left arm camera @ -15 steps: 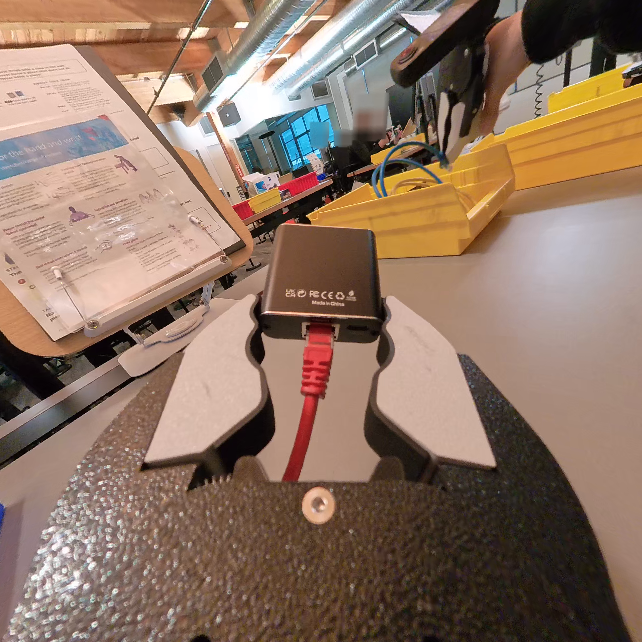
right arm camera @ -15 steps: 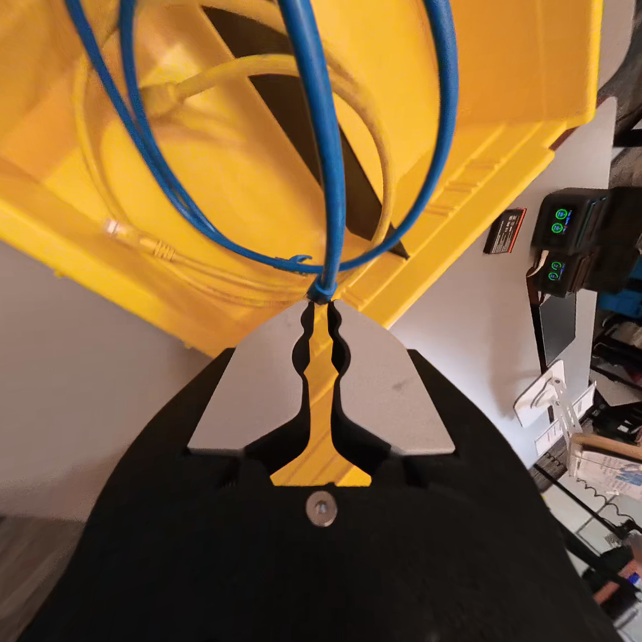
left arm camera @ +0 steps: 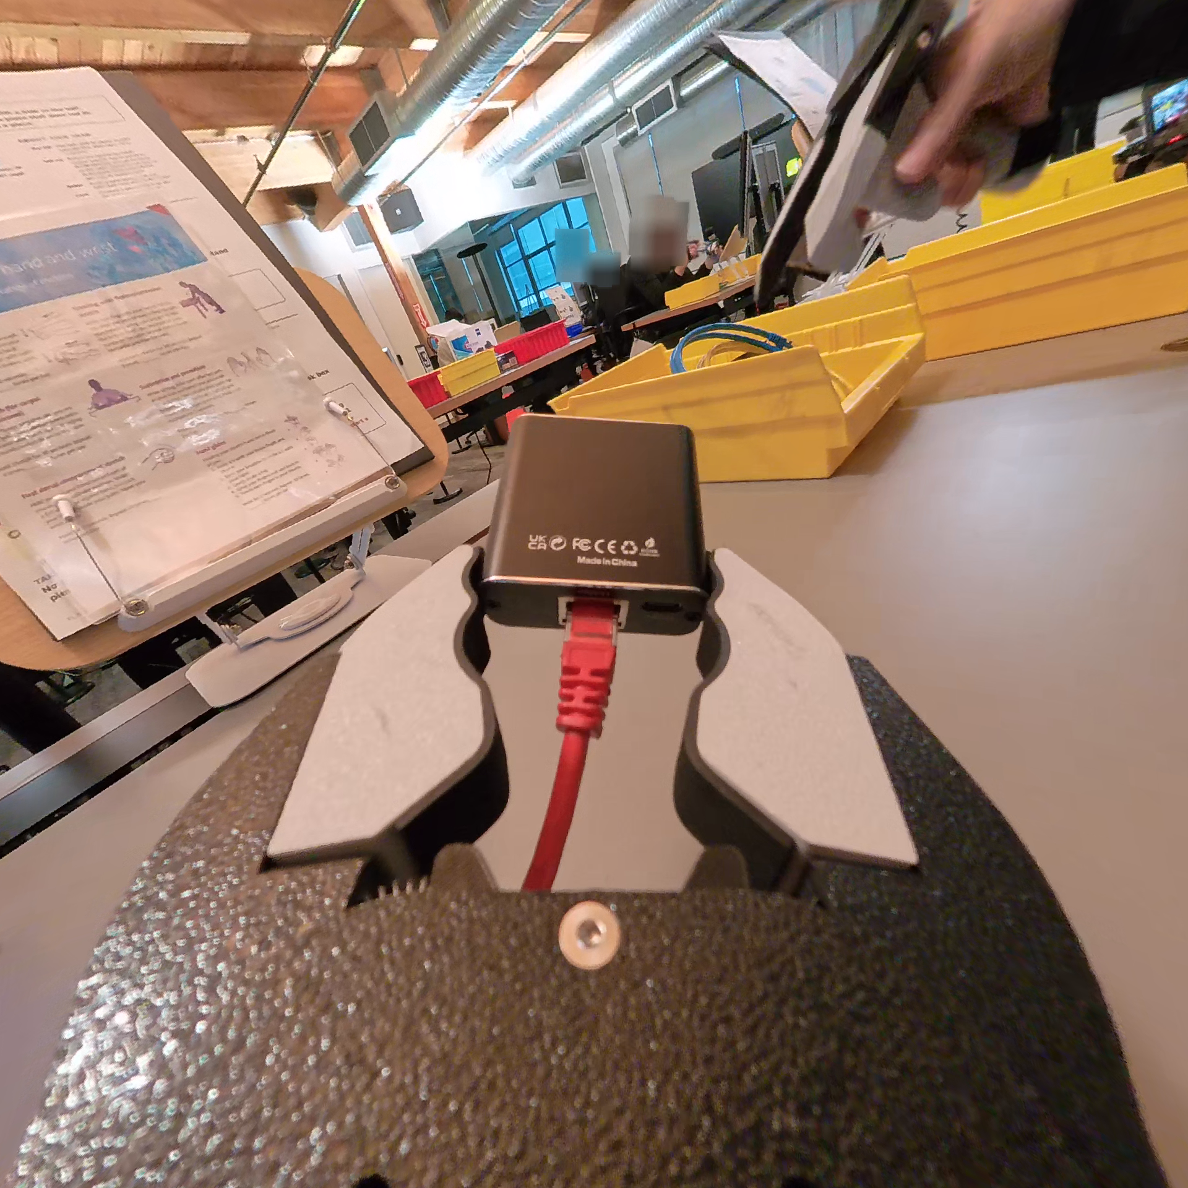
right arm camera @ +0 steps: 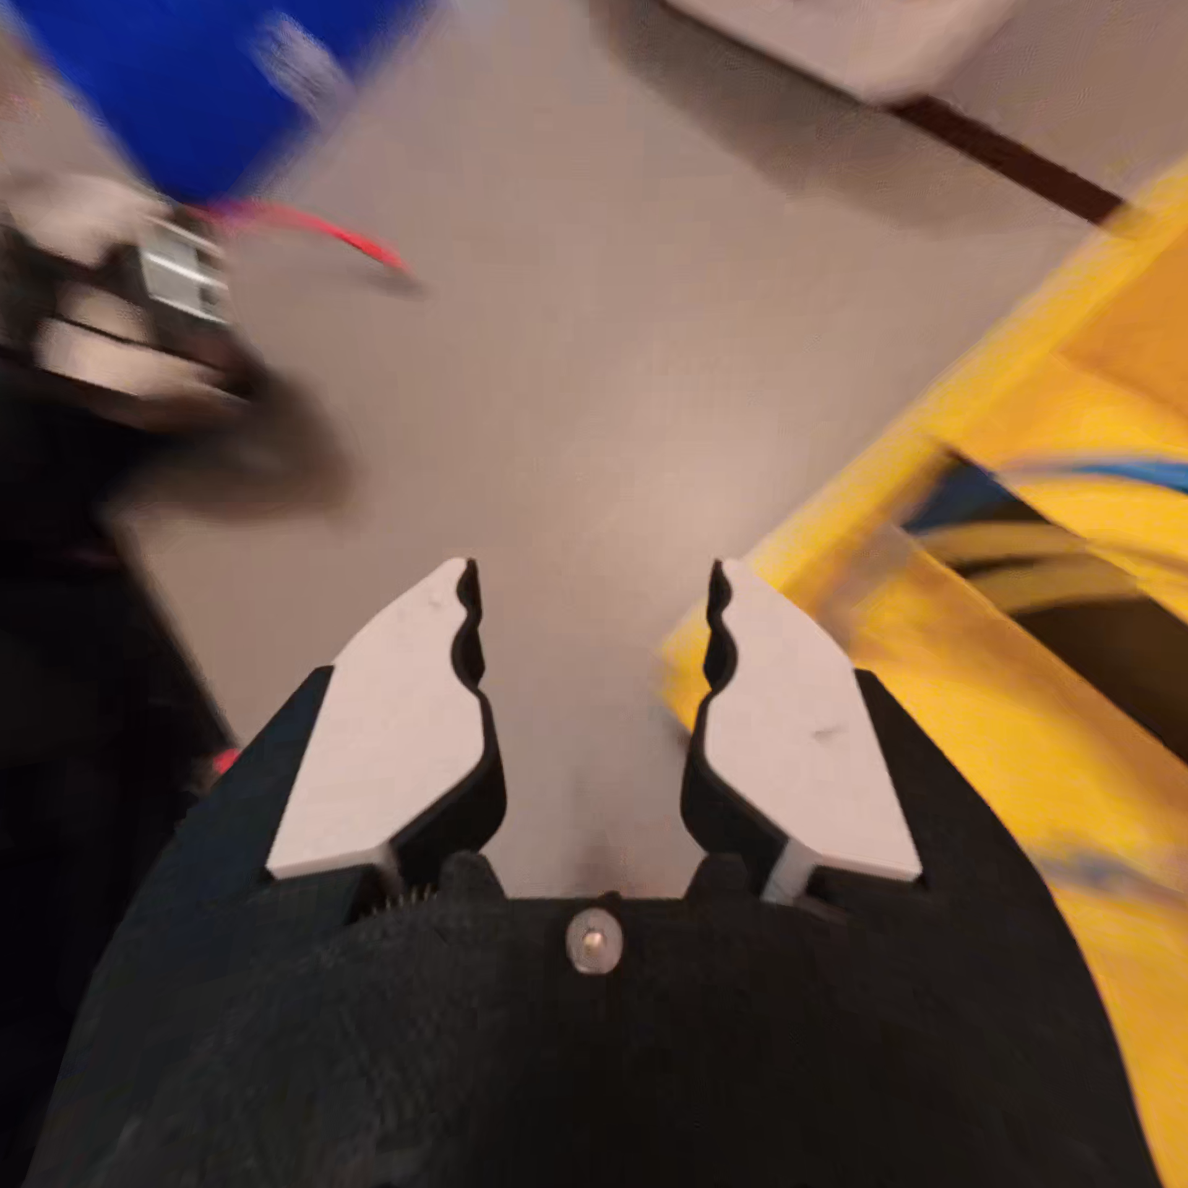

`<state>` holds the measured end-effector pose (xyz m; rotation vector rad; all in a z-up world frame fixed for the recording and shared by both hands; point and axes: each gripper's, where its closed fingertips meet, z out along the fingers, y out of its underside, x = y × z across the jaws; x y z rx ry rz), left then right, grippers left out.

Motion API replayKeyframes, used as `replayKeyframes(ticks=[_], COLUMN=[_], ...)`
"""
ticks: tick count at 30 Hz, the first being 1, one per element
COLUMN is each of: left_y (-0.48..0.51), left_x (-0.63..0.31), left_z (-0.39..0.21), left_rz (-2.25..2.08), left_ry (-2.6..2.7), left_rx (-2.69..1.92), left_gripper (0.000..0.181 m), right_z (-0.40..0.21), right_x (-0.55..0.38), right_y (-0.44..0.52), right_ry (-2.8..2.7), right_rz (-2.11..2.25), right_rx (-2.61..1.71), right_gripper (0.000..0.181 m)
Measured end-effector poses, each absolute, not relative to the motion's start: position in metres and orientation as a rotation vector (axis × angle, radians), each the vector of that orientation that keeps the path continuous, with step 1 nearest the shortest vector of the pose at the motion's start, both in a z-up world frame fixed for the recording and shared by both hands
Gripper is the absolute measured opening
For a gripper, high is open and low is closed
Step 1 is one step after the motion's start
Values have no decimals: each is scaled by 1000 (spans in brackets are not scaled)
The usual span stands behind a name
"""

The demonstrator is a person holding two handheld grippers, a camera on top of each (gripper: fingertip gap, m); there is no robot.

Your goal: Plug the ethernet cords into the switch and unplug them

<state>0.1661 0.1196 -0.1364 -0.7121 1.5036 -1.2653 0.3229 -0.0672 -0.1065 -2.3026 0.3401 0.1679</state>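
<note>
there, at the left, a printed sheet on a stand (left arm camera: 193,360) leaned over the worktop (left arm camera: 964,643). in the middle the left tongs (left arm camera: 594,594) were clamped on the black switch (left arm camera: 594,508), one finger on each side, with the red cord (left arm camera: 582,694) plugged into its near face and running straight back between the fingers. far right, the blue cord (left arm camera: 726,337) lay coiled in the yellow bin (left arm camera: 739,411), and above it the right tongs (right arm camera: 594,572) were spread apart and empty. so the plug's long axis ran near-to-far, and the free right tongs would have to come across leftward and nearer to reach it.
</note>
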Motion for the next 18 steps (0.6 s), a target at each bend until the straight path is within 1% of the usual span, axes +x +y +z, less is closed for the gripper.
replayKeyframes(ticks=[1, 3, 4, 5, 8, 10, 11, 15, 18], left_y=[118, 114, 112, 110, 105, 101, 100, 98, 96], left_x=[166, 164, 162, 161, 158, 156, 156, 158, 159], left_z=[-136, -132, -131, -130, -128, -127, -127, -129, -131], left_rz=[-1278, -1316, -1335, -1351, -1363, -1376, -1375, -1349, -1356], left_ry=[1503, 1496, 1496, 1500, 1503, 1510, 1514, 1523, 1533], left_rx=[-706, -683, -670, -657, -618, -595, -587, -583, -577], left_gripper=[63, 63, 63, 63, 63, 63, 63, 63, 63], right_z=[-103, -109, -116, -122, -123, -127, -129, -123, -122], right_x=[291, 233, 208, 185, 148, 144, 142, 134, 133], right_y=[-40, 5, 24, 42, 78, 91, 95, 95, 94], right_ry=[281, 225, 226, 216, 247, 270, 257, 150, 136], right_rz=[286, 497, 600, 703, 894, 873, 830, 639, 533], right_rx=[-2173, -1978, -1907, -1834, -1597, -1551, -1551, -1513, -1537], right_gripper=[65, 61, 63, 69, 65, 56, 56, 27, 25])
